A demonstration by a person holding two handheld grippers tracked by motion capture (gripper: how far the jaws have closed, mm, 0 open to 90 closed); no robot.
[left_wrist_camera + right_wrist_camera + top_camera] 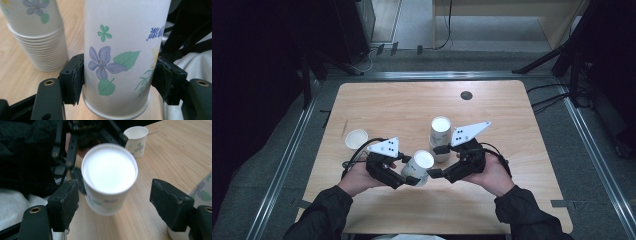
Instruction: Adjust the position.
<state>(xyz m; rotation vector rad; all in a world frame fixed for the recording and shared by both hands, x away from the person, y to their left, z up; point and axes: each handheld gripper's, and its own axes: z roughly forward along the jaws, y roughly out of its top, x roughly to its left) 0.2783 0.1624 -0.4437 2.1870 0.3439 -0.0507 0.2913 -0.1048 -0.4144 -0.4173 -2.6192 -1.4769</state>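
The left gripper (pixel 117 82) pinches a flowered paper cup (pixel 120 57) by its sides, pads pressed to the wall, holding it between the two hands above the table (pixel 492 100). The right gripper (pixel 115 207) stands spread, its jaws clear of that cup on both sides. Judged step: a single cup, apparently from the stack (pixel 440 137), passed to the left; next it needs setting down upright, perhaps beside the lone cup (pixel 356 138).

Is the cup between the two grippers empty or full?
Empty. The right gripper view looks into the cup and shows only its bare white inside. The left gripper is clamped on it.
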